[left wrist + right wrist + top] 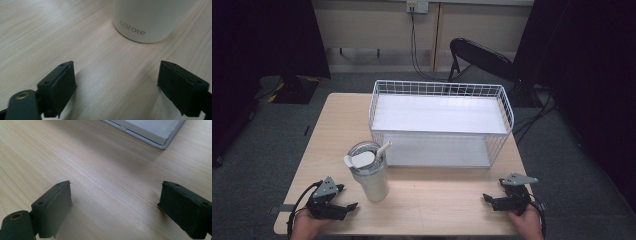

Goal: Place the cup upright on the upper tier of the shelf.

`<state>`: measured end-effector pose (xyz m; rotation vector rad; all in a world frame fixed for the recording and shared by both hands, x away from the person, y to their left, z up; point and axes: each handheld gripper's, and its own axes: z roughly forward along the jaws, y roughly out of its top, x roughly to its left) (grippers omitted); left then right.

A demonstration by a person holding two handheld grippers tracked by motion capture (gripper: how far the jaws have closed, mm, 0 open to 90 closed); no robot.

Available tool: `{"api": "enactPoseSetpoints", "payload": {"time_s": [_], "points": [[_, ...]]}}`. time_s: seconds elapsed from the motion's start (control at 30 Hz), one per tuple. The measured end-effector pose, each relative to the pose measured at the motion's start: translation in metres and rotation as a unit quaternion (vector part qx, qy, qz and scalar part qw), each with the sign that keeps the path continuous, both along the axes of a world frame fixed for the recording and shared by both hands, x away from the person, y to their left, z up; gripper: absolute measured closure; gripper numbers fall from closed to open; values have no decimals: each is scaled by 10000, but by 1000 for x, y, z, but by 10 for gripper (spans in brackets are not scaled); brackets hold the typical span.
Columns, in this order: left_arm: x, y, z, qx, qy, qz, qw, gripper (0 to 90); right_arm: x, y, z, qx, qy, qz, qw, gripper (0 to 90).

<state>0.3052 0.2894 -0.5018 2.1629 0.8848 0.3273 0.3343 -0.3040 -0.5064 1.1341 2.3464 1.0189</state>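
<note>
The tumbler (369, 172) is positioned upright on the table (437, 200), just beside the left gripper (343, 196), untouched. Both grippers' jaws are spread apart; the right gripper (493, 192) is held well apart from it.

"carote" in grey lettering near base of white tumbler (150, 20).
</note>
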Motion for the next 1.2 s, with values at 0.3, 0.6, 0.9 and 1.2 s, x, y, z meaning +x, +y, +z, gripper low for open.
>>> {"api": "enactPoseSetpoints", "payload": {"time_s": [0.3, 0.6, 0.9, 1.2], "points": [[0, 3, 24, -532, -326, -17, 9980, 174, 0, 0, 0, -1, -1, 2, 10000, 99], [2, -9, 43, -971, -592, -179, 9934, 157, 0, 0, 0, 0, -1, 3, 10000, 99], [9, -26, 49, -1364, -685, -364, 9876, 152, 0, 0, 0, 0, -1, 1, 10000, 99], [15, -40, 48, -1613, -901, -515, 9814, 120, 0, 0, 0, 0, -5, 1, 10000, 99]]}}
